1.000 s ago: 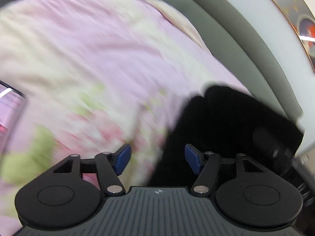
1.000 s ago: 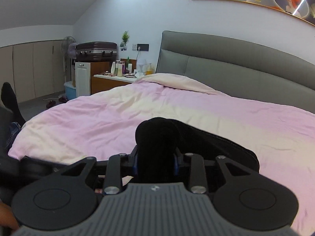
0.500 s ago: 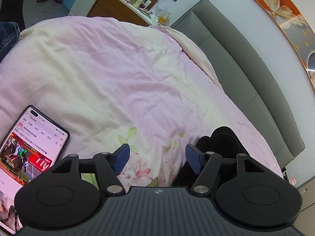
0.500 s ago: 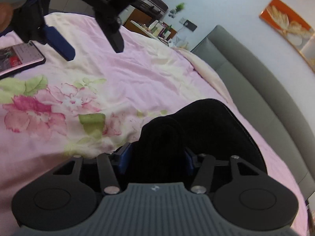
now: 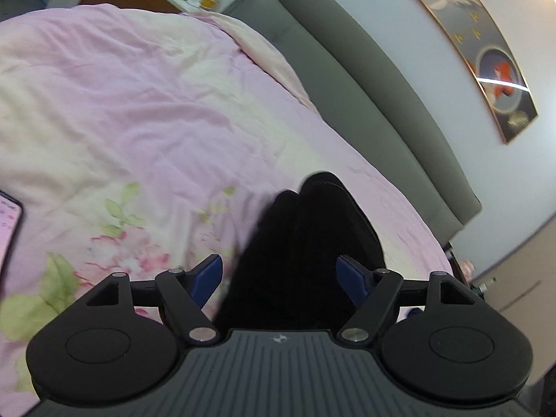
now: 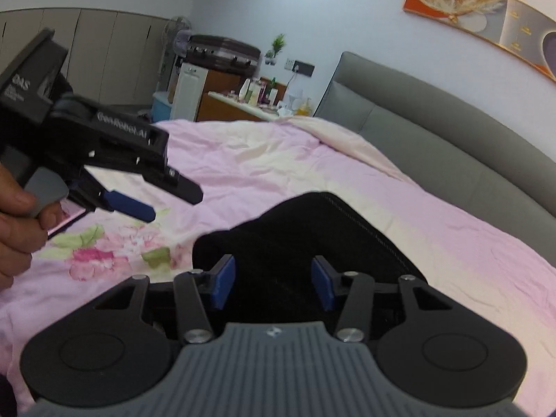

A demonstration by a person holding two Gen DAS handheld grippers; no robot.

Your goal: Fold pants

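Observation:
The black pants point(image 5: 312, 236) lie bunched on the pink floral duvet point(image 5: 139, 111). In the left wrist view my left gripper point(image 5: 279, 278) is open, its blue pads either side of the near end of the pants without pinching them. In the right wrist view the pants point(image 6: 312, 236) lie folded in a mound, and my right gripper point(image 6: 272, 283) is open with the cloth between its blue pads point(image 6: 222, 283). The left gripper also shows in the right wrist view point(image 6: 132, 205), held in a hand above the duvet, left of the pants.
A phone point(image 5: 8, 229) lies on the duvet at the left. A grey padded headboard point(image 6: 434, 139) runs behind the bed. A cluttered bedside counter point(image 6: 250, 100), a suitcase and a fan stand beyond the far edge. A long picture point(image 6: 479, 24) hangs on the wall.
My right gripper has opened and released the pants it was clamping. My left gripper has moved over the pants, so the cloth now lies between its open pads.

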